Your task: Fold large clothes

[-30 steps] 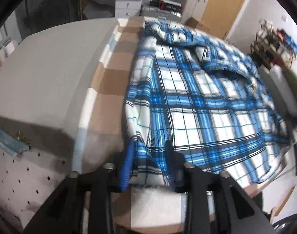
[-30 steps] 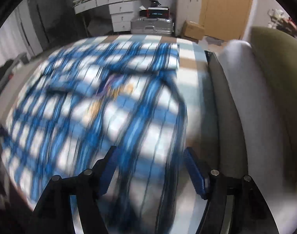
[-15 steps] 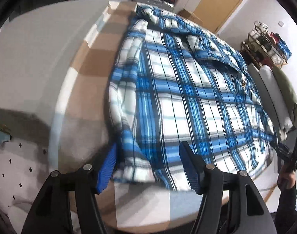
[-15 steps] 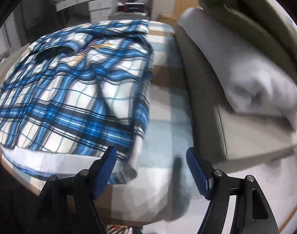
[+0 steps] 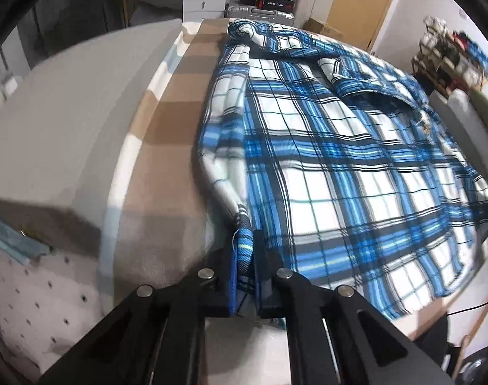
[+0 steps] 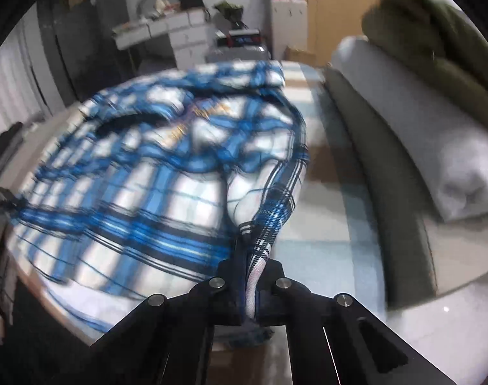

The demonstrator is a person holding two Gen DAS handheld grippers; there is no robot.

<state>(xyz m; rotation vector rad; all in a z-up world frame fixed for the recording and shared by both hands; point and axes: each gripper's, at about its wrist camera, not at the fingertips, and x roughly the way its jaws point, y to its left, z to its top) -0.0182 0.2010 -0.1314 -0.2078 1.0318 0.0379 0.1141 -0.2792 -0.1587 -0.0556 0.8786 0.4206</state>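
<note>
a large blue, white and black plaid cotton shirt (image 5: pixel 333 160) lies spread over a bed with a tan and pale blue checked cover (image 5: pixel 167 147), filling the centre and right of the left wrist frame, its collar rumpled at the top. the left hand-held gripper (image 5: pixel 244 256) pinches one hem corner at bottom centre. the right hand-held gripper (image 6: pixel 250 276) pinches the opposite corner, the cloth bunched and blurred.

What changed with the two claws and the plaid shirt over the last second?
Both claws closed on the plaid shirt. The left claw, open around the near hem corner earlier, now pinches it. The right claw, open at the other hem corner, now clamps a bunched fold. The shirt otherwise lies spread on the bed as before.
</note>
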